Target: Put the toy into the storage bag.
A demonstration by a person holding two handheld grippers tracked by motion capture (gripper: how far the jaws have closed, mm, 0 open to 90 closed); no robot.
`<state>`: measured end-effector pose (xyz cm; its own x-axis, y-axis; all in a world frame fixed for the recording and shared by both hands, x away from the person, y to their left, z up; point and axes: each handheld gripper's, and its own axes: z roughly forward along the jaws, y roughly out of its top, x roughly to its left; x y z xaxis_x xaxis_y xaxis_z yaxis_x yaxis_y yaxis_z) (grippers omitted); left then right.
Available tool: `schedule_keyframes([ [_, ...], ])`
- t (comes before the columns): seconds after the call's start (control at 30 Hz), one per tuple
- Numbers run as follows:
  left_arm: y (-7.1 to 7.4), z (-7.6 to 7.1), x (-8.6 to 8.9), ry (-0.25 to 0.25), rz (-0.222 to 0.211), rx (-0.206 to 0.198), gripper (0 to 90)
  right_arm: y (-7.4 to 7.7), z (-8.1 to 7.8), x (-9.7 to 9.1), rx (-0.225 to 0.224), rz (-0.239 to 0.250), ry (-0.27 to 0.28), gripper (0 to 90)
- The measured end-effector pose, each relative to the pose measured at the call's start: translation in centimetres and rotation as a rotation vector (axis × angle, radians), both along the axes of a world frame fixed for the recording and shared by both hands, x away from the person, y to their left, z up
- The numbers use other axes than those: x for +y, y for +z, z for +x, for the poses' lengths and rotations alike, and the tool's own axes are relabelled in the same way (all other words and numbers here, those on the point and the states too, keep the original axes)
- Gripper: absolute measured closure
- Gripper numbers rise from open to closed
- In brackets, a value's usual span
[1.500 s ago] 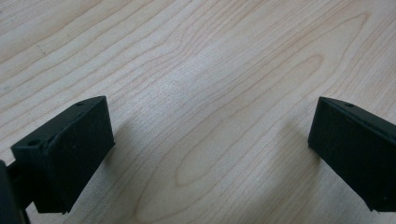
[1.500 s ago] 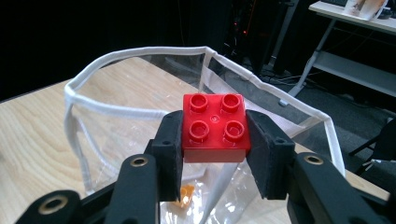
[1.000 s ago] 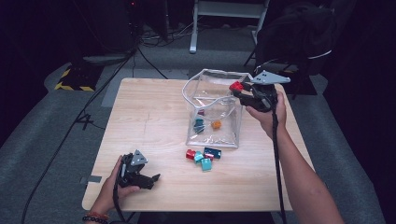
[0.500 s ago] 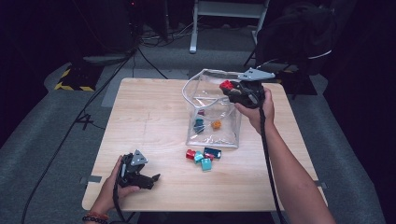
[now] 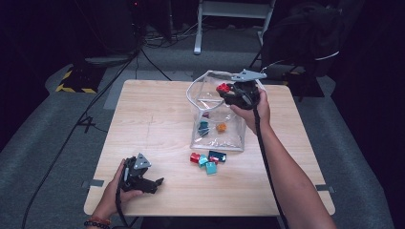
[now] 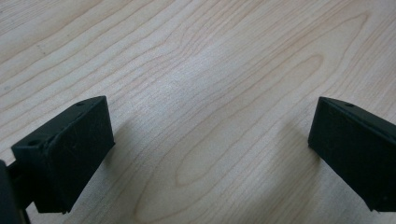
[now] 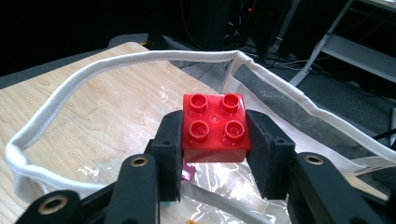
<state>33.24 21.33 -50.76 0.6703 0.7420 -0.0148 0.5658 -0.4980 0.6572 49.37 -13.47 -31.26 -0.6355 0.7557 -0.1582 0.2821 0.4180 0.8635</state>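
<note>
We've just swung the right gripper (image 5: 224, 90), jaws clamped on the red brick (image 7: 215, 126), over the clear bag (image 5: 198, 86) mouth below, so release looks next; left gripper (image 5: 155, 183) rests open.

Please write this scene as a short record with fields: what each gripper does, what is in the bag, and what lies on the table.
right gripper: shut on red brick, above the bag's opening
left gripper: open, holds nothing, low over the table
clear bag: stands open, white rim; holds a teal piece and an orange piece
loose blocks: red, teal and dark blue, in front of the bag
</note>
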Motion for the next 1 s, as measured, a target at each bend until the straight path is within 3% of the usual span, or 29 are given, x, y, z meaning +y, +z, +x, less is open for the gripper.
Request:
schedule_keyframes([
  [0.4, 0.0, 0.0, 0.0, 0.001, 0.002, -0.001, 0.4, -0.1, 0.0, 0.3, 0.002, 0.003, -0.009, 54.2],
  [0.7, 0.0, 0.0, 0.0, 0.0, 0.001, -0.001, 0.4, 0.2, -1.0, -1.3, -0.011, 0.014, 0.0, 53.4],
  [1.0, 0.0, 0.0, 0.0, 0.0, 0.001, -0.002, 0.4, 0.8, -3.2, -3.3, -0.042, 0.029, 0.026, 52.4],
])
